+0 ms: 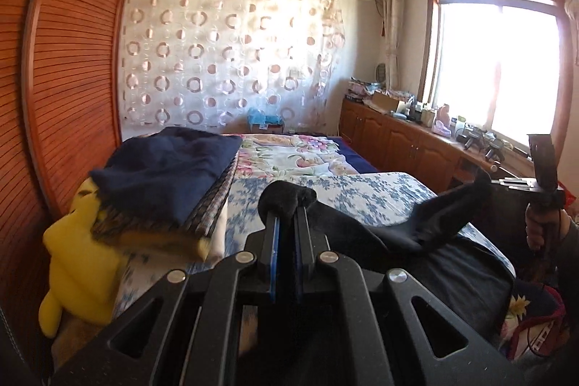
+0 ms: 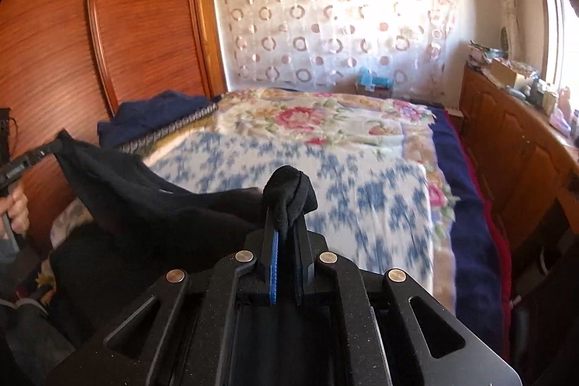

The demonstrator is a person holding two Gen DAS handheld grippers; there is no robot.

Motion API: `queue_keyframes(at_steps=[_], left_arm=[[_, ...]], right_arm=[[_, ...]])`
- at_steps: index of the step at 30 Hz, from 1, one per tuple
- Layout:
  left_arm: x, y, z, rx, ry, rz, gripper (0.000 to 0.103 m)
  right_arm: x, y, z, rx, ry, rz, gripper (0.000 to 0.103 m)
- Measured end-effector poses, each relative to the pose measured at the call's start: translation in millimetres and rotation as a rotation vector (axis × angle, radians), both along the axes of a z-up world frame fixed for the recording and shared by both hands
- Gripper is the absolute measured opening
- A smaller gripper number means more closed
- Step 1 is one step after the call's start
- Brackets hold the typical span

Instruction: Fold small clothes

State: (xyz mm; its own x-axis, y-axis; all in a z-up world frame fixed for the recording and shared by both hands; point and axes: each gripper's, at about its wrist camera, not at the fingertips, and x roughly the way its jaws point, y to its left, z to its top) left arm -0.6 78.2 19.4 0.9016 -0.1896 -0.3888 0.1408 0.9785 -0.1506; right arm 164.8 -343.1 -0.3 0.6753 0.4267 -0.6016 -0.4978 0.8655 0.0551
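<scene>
A black garment point(image 1: 427, 227) hangs stretched between my two grippers above the bed. My left gripper point(image 1: 287, 201) is shut on one bunched corner of it. In the left wrist view the right gripper point(image 1: 485, 174) shows at the far right, holding the other corner up. In the right wrist view my right gripper point(image 2: 289, 201) is shut on a bunched corner of the black garment point(image 2: 144, 201), and the left gripper point(image 2: 54, 143) shows at the far left pinching the opposite corner. The garment's lower part drapes down toward the near bed edge.
The bed has a blue-and-white floral cover point(image 2: 343, 183) and a pink floral blanket point(image 2: 307, 118) behind it. A stack of folded dark blue cloth point(image 1: 170, 169) and yellow fabric point(image 1: 83, 255) lies at the bed's left. A wooden wardrobe point(image 1: 65, 60) stands left, low cabinets point(image 1: 398, 140) right.
</scene>
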Motion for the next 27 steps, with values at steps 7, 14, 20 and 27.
queue_keyframes(at_steps=[7,14,20,27], left_arm=[[-56,10,-22,-0.005,0.063,0.022,0.004],[-62,2,-43,0.027,0.168,-0.006,0.010],[-59,-8,-59,0.060,0.219,-0.042,0.024],[-55,-4,-51,0.071,0.208,-0.058,0.040]], right_arm=[[-60,-21,-15,-0.012,0.089,-0.032,0.004],[-98,-23,-27,-0.056,0.132,-0.029,0.004],[-96,-19,-56,-0.112,0.174,-0.062,0.004],[-97,-22,-46,-0.132,0.147,-0.074,0.021]])
